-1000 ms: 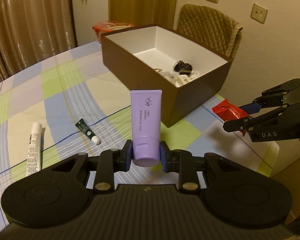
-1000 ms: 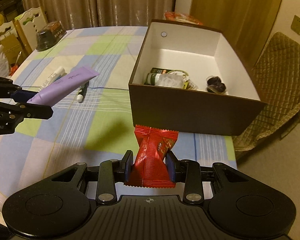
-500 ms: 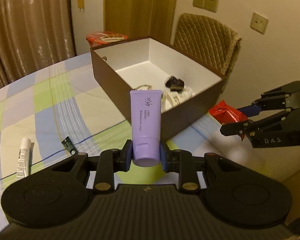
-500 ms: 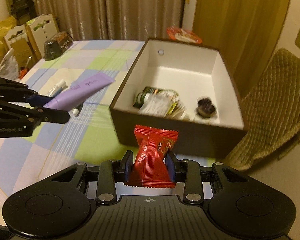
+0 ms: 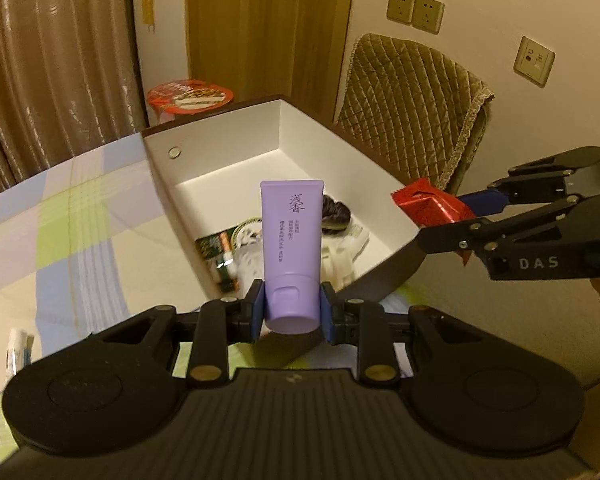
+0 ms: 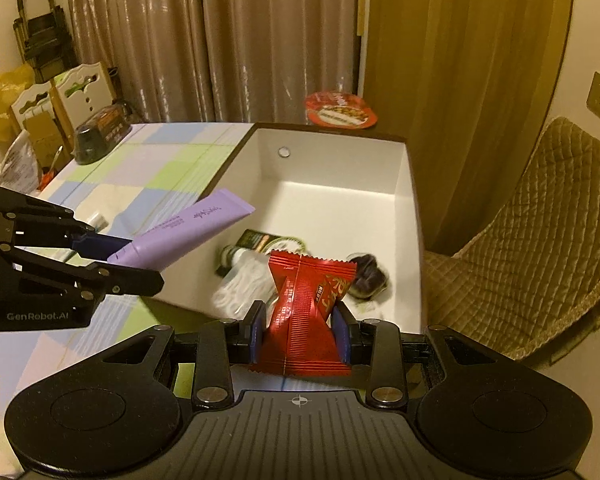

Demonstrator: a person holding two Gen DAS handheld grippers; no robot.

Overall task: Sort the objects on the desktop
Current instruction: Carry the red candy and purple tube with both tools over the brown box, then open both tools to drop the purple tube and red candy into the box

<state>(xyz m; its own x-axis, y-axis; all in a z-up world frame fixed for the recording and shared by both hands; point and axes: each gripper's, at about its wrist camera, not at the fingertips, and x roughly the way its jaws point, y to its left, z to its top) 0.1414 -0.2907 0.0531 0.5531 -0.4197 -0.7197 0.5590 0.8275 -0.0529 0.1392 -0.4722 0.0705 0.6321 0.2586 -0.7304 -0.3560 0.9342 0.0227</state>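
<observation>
Open brown box (image 6: 414,200), white inside, on a checked tablecloth (image 6: 148,168). Left gripper (image 5: 292,306) clamped on the cap end of a smooth lilac tube (image 5: 292,236), held over the box. Right gripper (image 6: 300,330) pinches a crinkled red wrapper (image 6: 306,312) at its waist, above the box's near edge.

Between your left claw's blue pads (image 5: 257,311) sits a smooth, matt lilac plastic tube (image 5: 291,236). Your right claw (image 6: 299,334) pinches a glossy, crinkled red foil wrapper (image 6: 307,308). Ahead of both, the brown cardboard box (image 6: 408,200) shows matt white paper lining, on a woven checked cotton tablecloth (image 6: 148,172).
</observation>
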